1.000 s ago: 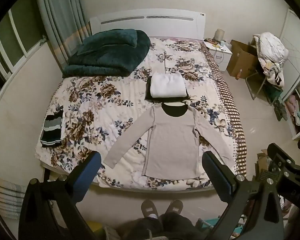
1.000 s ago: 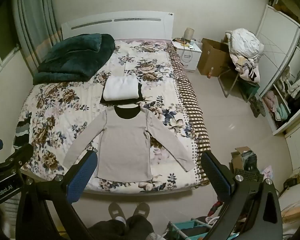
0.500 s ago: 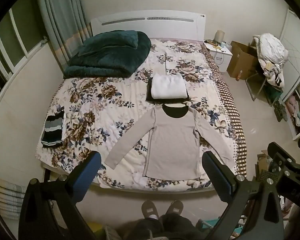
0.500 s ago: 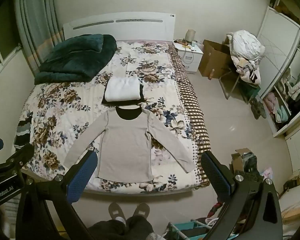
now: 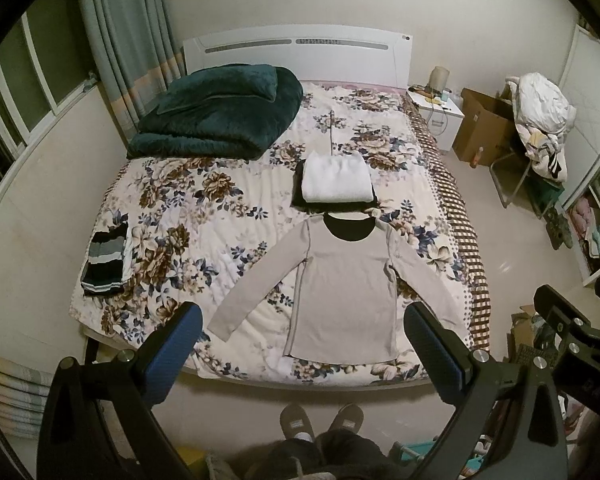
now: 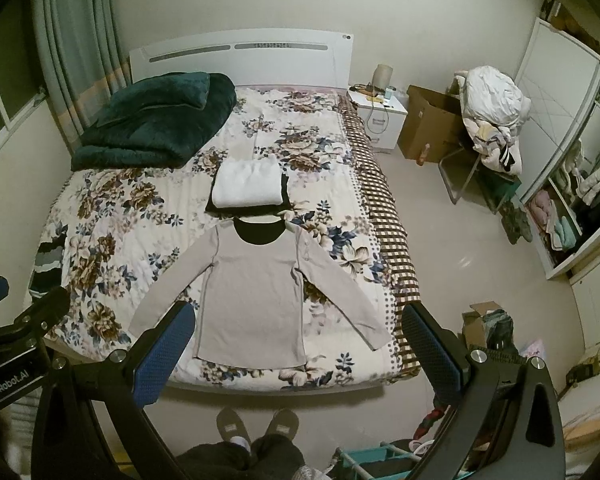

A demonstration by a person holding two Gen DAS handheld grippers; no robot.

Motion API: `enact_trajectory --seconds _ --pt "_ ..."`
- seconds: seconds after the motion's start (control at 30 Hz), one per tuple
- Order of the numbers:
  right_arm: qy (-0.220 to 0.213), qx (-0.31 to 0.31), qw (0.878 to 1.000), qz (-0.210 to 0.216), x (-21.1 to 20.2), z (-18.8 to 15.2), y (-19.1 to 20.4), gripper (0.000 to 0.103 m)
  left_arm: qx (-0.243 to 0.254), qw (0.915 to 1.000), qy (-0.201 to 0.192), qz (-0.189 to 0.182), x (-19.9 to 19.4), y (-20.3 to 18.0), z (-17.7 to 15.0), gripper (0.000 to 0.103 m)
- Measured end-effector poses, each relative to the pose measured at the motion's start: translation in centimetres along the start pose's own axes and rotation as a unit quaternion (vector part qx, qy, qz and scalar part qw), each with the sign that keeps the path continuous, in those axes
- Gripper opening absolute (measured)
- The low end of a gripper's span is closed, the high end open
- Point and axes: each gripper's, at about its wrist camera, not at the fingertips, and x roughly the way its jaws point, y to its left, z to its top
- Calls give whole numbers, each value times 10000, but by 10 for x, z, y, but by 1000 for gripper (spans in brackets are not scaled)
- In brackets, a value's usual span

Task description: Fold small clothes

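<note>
One shirt (image 5: pixel 342 286), two folded garments (image 5: pixel 336 182), flat on bed (image 5: pixel 188 216).

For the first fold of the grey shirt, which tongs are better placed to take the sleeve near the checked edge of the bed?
Probably the right tongs: open, empty, and framing that sleeve. The left tongs, also open, sit nearer the other sleeve.

Dim, warm indoor light falls evenly from overhead; shadows are soft. Fisheye bending and black vignetting crowd every edge, strongest at 10 and 2 o'clock.
</note>
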Motion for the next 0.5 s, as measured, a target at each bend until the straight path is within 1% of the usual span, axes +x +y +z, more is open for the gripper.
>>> enact_trajectory --seconds 0.5 --pt "-23 -7 10000 -8 -1 -1 2 103 -7 10000 -36 -12 0 0 -1 103"
